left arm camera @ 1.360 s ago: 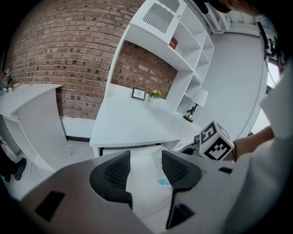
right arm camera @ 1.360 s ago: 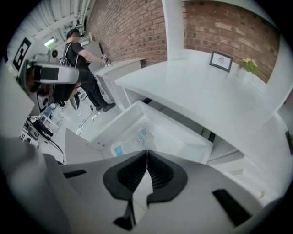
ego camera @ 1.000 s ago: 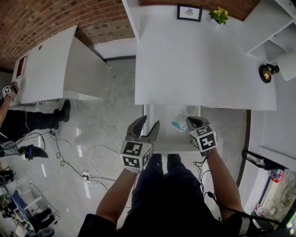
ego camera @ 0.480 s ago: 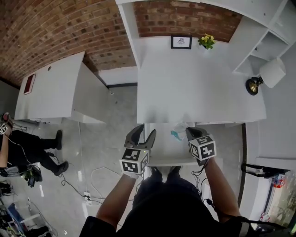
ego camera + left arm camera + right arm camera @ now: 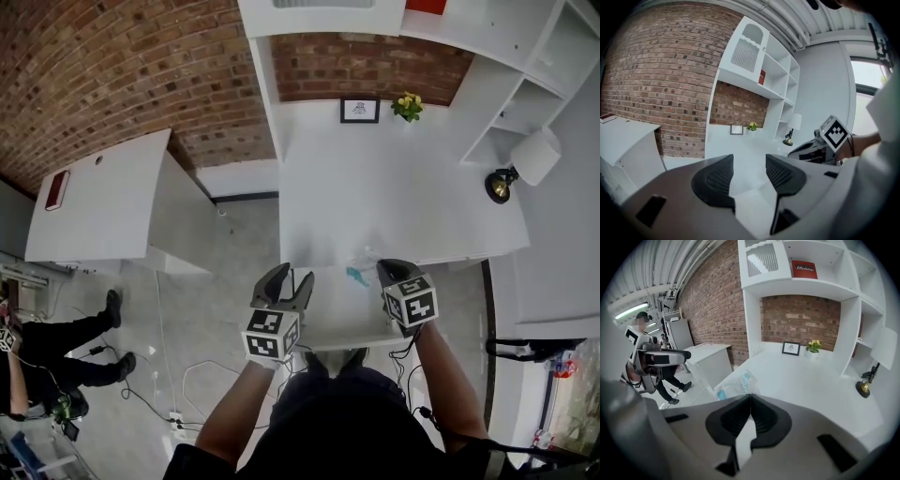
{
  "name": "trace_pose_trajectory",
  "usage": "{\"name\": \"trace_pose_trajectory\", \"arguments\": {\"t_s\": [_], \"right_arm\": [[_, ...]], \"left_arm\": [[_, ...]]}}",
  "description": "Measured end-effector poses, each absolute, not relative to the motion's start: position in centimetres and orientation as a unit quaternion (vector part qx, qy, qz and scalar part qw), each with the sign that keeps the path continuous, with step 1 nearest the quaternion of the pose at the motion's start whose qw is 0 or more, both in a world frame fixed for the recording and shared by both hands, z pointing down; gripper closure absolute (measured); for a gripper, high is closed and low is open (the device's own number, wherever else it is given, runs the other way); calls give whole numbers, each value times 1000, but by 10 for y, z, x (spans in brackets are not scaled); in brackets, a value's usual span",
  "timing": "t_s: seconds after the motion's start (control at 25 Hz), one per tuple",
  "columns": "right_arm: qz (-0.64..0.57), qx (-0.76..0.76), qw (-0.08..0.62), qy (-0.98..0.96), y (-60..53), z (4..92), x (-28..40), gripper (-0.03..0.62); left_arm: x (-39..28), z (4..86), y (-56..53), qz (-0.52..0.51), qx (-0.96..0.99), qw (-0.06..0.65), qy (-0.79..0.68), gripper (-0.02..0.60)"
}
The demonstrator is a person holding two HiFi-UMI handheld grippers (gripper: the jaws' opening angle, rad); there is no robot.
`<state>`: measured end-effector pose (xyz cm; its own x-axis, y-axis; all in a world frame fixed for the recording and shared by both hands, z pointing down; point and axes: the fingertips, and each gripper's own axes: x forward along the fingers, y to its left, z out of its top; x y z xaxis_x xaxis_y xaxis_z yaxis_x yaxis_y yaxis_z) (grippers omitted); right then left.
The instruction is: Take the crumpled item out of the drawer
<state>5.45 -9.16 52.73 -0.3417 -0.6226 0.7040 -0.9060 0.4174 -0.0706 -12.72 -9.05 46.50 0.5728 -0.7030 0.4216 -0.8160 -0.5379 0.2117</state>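
One crumpled item (image 5: 735, 384), pinched at the closed tips of the right claw (image 5: 750, 397).
It is a clear, wrinkled plastic wrapper with teal print, held at the near edge of the white bench (image 5: 394, 187), over the one open drawer (image 5: 339, 319). The left claw (image 5: 749, 161) stands wide with nothing between its pads, by the drawer's left side. Bare benchtop stretches ahead to one picture frame (image 5: 360, 111) and one plant (image 5: 408, 105).
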Motion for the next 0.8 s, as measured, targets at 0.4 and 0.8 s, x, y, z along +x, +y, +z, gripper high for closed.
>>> {"name": "trace_pose_trajectory", "arguments": {"t_s": [0.4,0.8], "right_arm": [[207,515,305,-774,-120,512,51,591],[215,524,283,-774,-194,531,68,591]], "left_arm": [[-159,469,-93,143,863,203,-440,370],[-151,495,-110,182,847,199,-457,370]]}}
